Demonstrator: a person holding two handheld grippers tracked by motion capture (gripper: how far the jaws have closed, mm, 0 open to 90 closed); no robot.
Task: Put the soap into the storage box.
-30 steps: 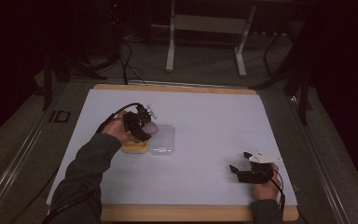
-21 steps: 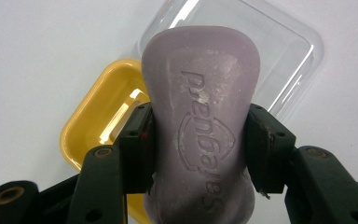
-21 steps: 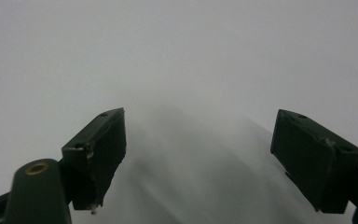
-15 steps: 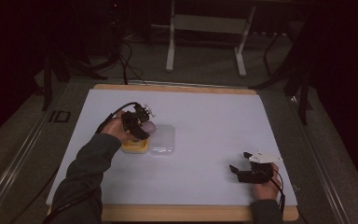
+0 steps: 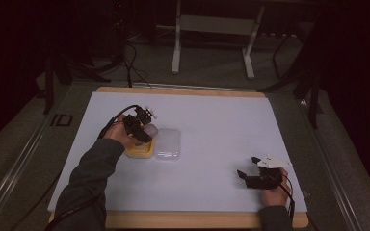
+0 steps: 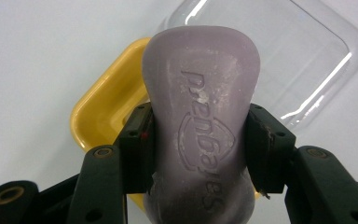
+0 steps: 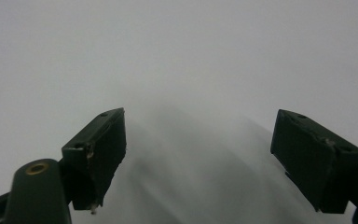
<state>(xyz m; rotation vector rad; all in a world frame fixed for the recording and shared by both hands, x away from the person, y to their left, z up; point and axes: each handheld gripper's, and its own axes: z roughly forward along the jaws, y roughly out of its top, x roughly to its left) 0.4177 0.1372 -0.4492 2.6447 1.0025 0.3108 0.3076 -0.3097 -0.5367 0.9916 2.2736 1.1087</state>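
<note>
Dim room, bright close-ups.
High view murky, dark beyond the white table (image 5: 212,120). Glare streaks on the clear lid (image 6: 303,60) beside the sharply focused soap (image 6: 200,126). Right claw (image 7: 198,154) casts soft, blurred shadows.

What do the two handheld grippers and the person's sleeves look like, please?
The left gripper has two black jaws with blocky rectangular pads and round bolt holes; a black cable loops from it. The right gripper has matching black pads, slightly chipped at the edges, and carries a pale three-cornered plate. The sleeves are dark grey-green.
</note>
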